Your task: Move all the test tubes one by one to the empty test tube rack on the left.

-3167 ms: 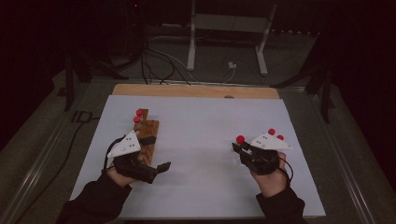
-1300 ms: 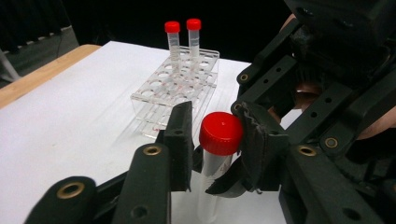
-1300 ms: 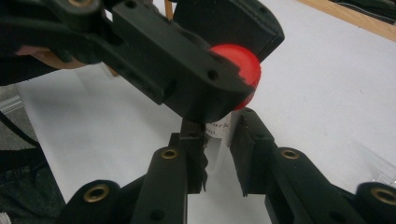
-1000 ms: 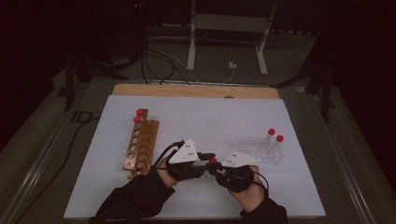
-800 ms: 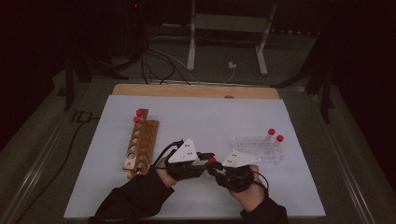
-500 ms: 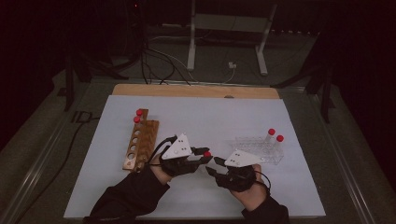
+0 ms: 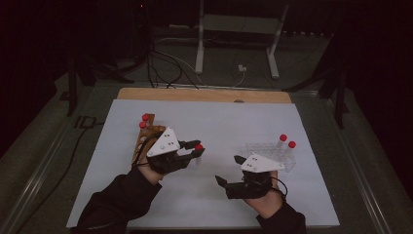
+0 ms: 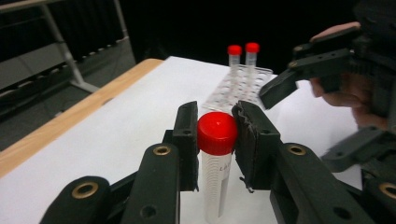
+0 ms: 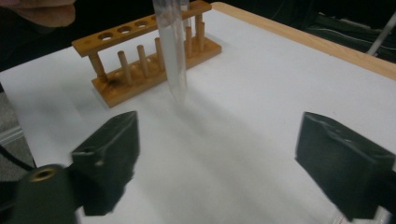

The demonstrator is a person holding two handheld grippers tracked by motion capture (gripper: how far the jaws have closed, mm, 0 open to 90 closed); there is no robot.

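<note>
My left gripper (image 7: 198, 149) is shut on the red cap of a clear tube (image 7: 198, 146), which hangs upright above the white mat; the left gripper view shows the cap (image 8: 216, 132) pinched between both pads. To its right, my right gripper (image 7: 226, 169) stands open with nothing between its pads; its jaws have just been opening. In the right gripper view the tube's clear body (image 9: 173, 51) hangs in front of the wooden rack (image 9: 140, 60). That wooden rack (image 7: 142, 141) lies just left of my left hand and holds two red-capped tubes (image 7: 144, 121).
A clear plastic rack (image 7: 267, 150) with two red-capped tubes (image 7: 287, 141) stands right of my right gripper. The white mat (image 7: 219, 117) covers the table, with a wooden strip (image 7: 204, 95) along its far edge. A metal stand (image 7: 199, 48) and cables lie beyond.
The two grippers met at the tube in the middle. The right jaws have opened and let go. My left gripper has carried the tube left and up, toward the wooden rack.
</note>
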